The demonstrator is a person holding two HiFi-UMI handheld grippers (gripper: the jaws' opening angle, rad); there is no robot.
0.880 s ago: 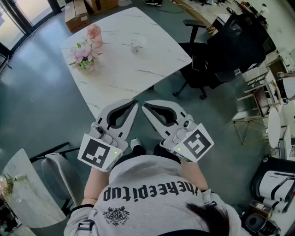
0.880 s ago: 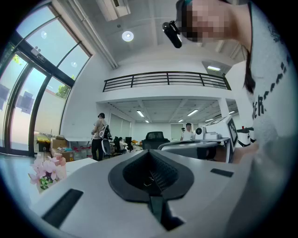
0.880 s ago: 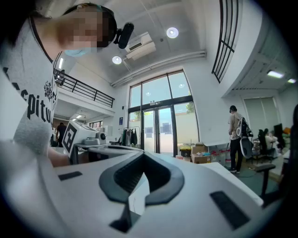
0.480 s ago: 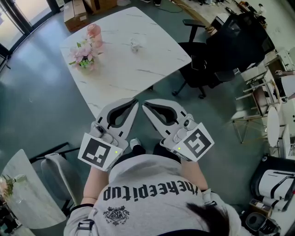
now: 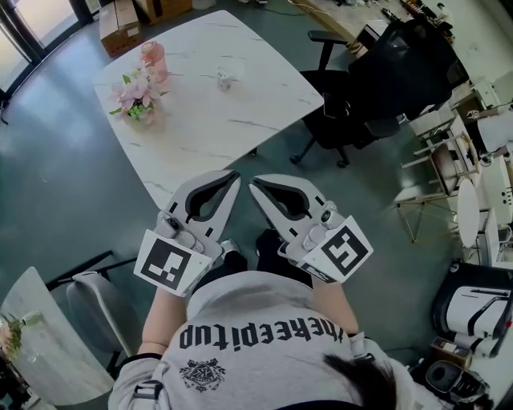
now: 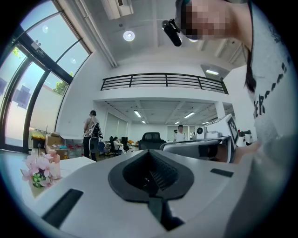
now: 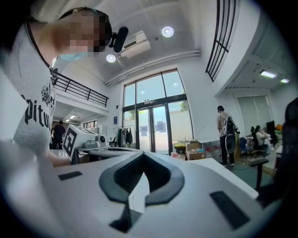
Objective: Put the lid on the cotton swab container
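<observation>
Both grippers are held level and close to the person's chest, just short of the near corner of the counter [image 5: 240,120], over the floor rather than over the marble top. The left gripper [image 5: 235,176] has its jaws fully together with nothing between them; its own view shows the dark pads meeting at the tip [image 6: 148,152]. The right gripper [image 5: 253,184] sits just beside it, tips angled toward each other. Its jaws are also closed and empty, with only a sliver of light showing through the loop behind the tip [image 7: 142,154].

The container [image 5: 224,78] is a small pale thing toward the far side of the counter, well apart from both grippers. It is too small here to tell whether a lid is on it or lying near it.

At the counter's far left corner stands a pink jar [image 5: 152,58], and just nearer along the left edge is a bunch of pink flowers [image 5: 128,94], which the left gripper view also catches [image 6: 39,169]. A black chair [image 5: 345,104] stands off the counter's right edge. Cardboard boxes [image 5: 120,18] sit on the floor beyond the counter's far left corner.
</observation>
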